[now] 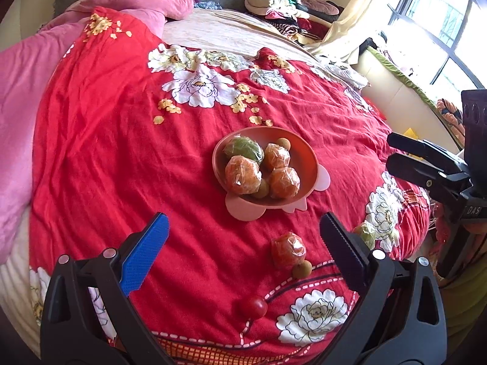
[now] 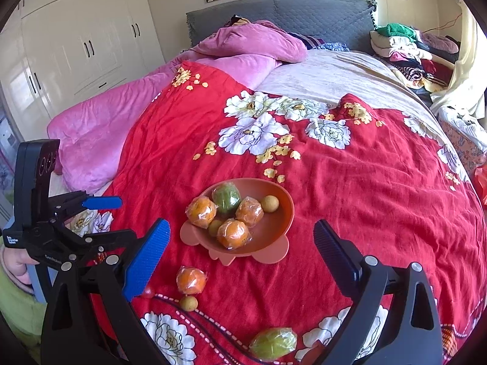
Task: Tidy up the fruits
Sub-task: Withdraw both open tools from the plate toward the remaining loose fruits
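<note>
Left wrist view: left gripper (image 1: pixel 243 237) hanging over the near part of the red flowered bedspread (image 1: pixel 121 152), fingers wide apart, nothing between them. Round pink plastic bowl (image 1: pixel 307 152) resting mid-bed, holding three plastic-wrapped oranges (image 1: pixel 243 174), one wrapped green fruit (image 1: pixel 243 149) and a few small brown longans (image 1: pixel 283 143). Nearer the foot edge, loose on the bedspread: a wrapped orange fruit (image 1: pixel 288 249) touching a small brown longan (image 1: pixel 302 268), a red cherry tomato (image 1: pixel 252 307) nearest the edge, a wrapped green fruit (image 1: pixel 366 232) partly hidden behind the right finger. Right gripper (image 1: pixel 395 152) at the bed's right side, jaws slightly parted, empty.

Right wrist view: right gripper (image 2: pixel 242 243) spread wide, empty, above the same near part of the bed. Bowl (image 2: pixel 286 206) just beyond the fingertips. Loose orange (image 2: pixel 190 280) and longan (image 2: pixel 188 302) touching, near the left finger; tomato (image 2: pixel 148 292) half hidden behind that finger; green fruit (image 2: pixel 273 343) closest to the foot edge. Left gripper (image 2: pixel 109 216) at the left side, held in a hand (image 2: pixel 15 266), jaws apart.
</note>
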`<control>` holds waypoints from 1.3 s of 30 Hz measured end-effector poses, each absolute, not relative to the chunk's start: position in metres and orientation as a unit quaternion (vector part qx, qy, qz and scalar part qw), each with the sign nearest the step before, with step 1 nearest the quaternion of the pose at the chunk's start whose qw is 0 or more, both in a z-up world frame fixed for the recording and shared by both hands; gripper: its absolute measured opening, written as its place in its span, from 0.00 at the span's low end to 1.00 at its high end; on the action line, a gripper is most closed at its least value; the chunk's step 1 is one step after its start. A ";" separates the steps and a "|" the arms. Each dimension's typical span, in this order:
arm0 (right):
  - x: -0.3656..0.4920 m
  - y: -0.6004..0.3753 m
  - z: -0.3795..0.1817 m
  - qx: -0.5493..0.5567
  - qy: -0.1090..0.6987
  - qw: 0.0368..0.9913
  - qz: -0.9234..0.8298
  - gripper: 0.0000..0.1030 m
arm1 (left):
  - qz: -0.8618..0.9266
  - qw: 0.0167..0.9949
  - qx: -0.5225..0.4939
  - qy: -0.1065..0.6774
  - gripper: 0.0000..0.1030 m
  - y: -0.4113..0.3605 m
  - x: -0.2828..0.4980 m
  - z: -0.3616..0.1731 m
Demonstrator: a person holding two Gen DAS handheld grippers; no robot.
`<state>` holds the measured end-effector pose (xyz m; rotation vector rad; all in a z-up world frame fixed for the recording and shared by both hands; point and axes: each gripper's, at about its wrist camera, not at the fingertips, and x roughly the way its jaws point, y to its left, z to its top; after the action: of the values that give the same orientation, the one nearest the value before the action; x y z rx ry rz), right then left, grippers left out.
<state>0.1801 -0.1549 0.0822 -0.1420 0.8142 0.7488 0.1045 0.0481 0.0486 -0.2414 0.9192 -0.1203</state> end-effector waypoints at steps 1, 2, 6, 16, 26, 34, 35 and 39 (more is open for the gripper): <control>0.179 -0.155 0.081 -0.067 0.388 0.848 0.355 0.92 | -0.056 0.887 -0.117 0.443 0.90 0.049 0.102 0.048; 0.177 -0.156 0.079 -0.067 0.390 0.847 0.355 0.92 | -0.054 0.887 -0.117 0.443 0.90 0.050 0.100 0.047; 0.172 -0.157 0.075 -0.066 0.395 0.845 0.355 0.92 | -0.049 0.886 -0.117 0.446 0.90 0.052 0.094 0.045; 0.156 -0.156 0.070 -0.072 0.397 0.843 0.356 0.92 | -0.044 0.887 -0.111 0.447 0.90 0.050 0.080 0.044; 0.146 -0.154 0.065 -0.079 0.399 0.842 0.355 0.92 | -0.048 0.887 -0.105 0.448 0.90 0.045 0.071 0.043; 0.138 -0.150 0.061 -0.088 0.401 0.838 0.358 0.92 | -0.051 0.884 -0.101 0.453 0.91 0.040 0.062 0.039; 0.137 -0.150 0.060 -0.090 0.402 0.838 0.358 0.92 | -0.053 0.884 -0.101 0.454 0.91 0.038 0.061 0.038; 0.134 -0.148 0.057 -0.094 0.404 0.836 0.361 0.92 | -0.058 0.881 -0.093 0.460 0.90 0.034 0.059 0.034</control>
<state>0.1340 -0.1483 0.0574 -0.1981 0.8544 0.7634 0.0588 0.0340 0.0344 -0.1945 0.9580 -0.1200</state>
